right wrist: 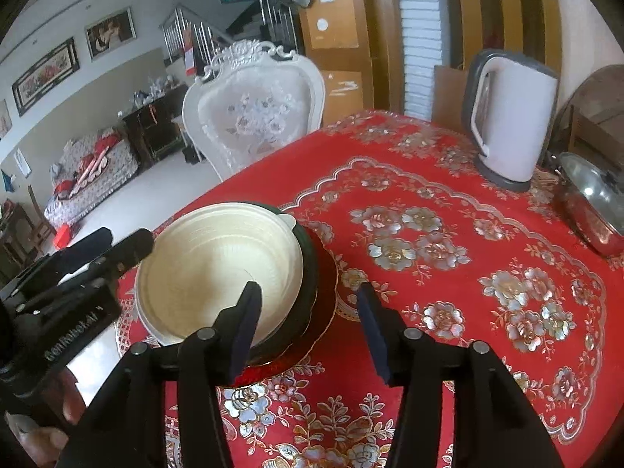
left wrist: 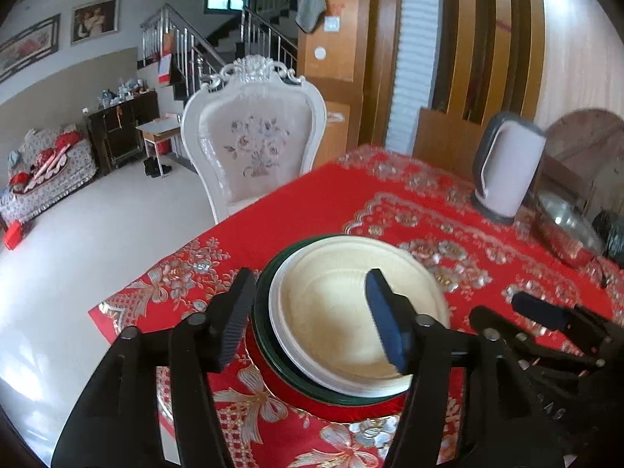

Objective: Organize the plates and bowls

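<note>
A cream bowl (left wrist: 343, 312) sits on top of a stack: a white dish, a dark green plate (left wrist: 265, 335) and a red plate (left wrist: 288, 394) on the red tablecloth. My left gripper (left wrist: 308, 312) is open, its jaws straddling the stack's left rim, one finger over the bowl. In the right wrist view the cream bowl (right wrist: 210, 257) tops the green plate (right wrist: 308, 273) and red plate (right wrist: 323, 312). My right gripper (right wrist: 308, 327) is open, straddling the stack's right edge. The left gripper (right wrist: 128, 249) shows at the bowl's left.
A white electric kettle (right wrist: 511, 124) stands at the table's far side, a steel lidded pot (right wrist: 592, 202) beside it on the right. A white ornate chair (right wrist: 253, 109) stands at the table's far left edge. The right gripper (left wrist: 546, 316) shows at right in the left view.
</note>
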Available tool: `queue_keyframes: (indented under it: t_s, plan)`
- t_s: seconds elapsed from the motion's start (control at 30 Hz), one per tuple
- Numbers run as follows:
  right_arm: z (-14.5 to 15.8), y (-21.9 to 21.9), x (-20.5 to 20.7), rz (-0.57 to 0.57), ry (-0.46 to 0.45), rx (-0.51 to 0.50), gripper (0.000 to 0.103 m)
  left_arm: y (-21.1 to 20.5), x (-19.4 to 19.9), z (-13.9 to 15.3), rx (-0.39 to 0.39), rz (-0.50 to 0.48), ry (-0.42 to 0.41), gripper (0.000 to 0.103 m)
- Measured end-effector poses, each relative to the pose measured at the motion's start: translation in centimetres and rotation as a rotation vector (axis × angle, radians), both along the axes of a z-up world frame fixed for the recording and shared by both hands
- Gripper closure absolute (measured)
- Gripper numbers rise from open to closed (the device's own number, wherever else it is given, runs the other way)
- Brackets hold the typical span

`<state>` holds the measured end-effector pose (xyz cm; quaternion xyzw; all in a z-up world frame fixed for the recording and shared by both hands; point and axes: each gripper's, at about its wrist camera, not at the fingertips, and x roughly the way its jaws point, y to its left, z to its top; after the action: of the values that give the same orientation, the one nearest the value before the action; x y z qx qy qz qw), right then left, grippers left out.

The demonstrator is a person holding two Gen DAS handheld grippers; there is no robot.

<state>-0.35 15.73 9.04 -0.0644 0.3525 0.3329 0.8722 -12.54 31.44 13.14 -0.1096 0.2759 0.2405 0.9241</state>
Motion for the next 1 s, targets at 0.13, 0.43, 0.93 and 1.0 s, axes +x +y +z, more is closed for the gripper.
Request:
queue_keyframes:
  t_s: [0.13, 0.43, 0.93, 1.0]
  plan:
    - [-0.2, -0.2, -0.9, -0.019, -0.044, 0.019, 0.04, -0.5, -1.6, 0.0, 0.004, 0.009, -0.072, 0.034]
    - [-1.2, 0.8, -2.1, -0.045, -0.098, 0.041, 0.036, -0.4, -2.2, -1.5, 0.038, 0.057, -0.008, 0.034]
    - [-1.7, 2.2, -3.3, -0.027, -0.136, 0.05, 0.036, 0.2, -3.4, -1.7, 0.036, 0.077, -0.019, 0.034]
    - [-1.7, 2.2, -3.3, -0.028, -0.134, 0.048, 0.036, 0.2, -3.4, -1.6, 0.033, 0.074, -0.023, 0.034]
